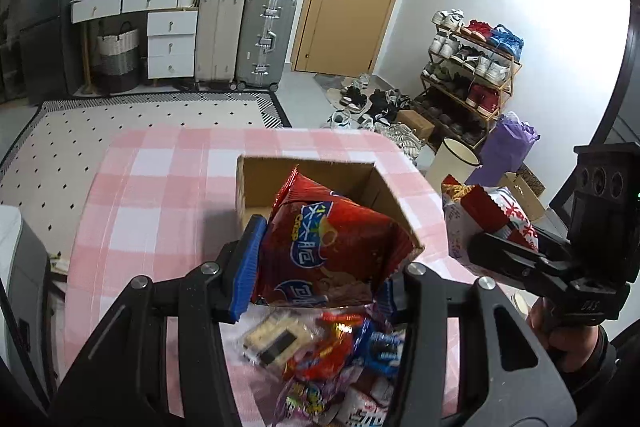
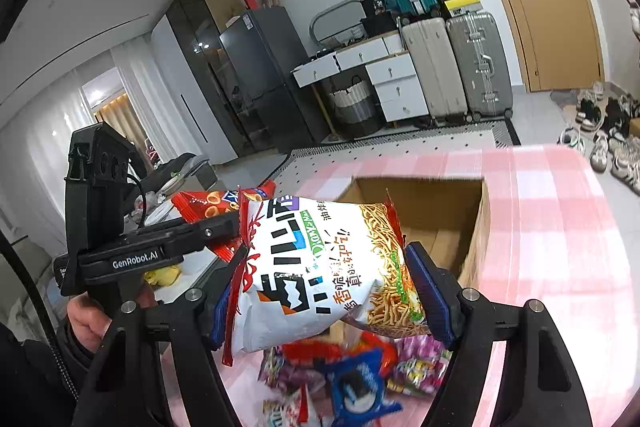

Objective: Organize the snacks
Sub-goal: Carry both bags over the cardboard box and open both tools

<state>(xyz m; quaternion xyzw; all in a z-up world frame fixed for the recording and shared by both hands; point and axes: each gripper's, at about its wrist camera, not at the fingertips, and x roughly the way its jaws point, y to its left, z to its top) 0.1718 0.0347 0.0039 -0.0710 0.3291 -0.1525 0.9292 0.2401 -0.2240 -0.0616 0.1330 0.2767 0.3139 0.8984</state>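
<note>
While clamping a red bag (image 1: 320, 251), left tool (image 1: 316, 263); right tool (image 2: 332, 291) pinching white noodle bag (image 2: 320, 267).

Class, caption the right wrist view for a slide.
Right claw grips white noodle-snack bag above open cardboard box.

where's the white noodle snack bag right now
The white noodle snack bag is clamped in the right tool, held above the snack pile, just short of the open cardboard box.
</note>
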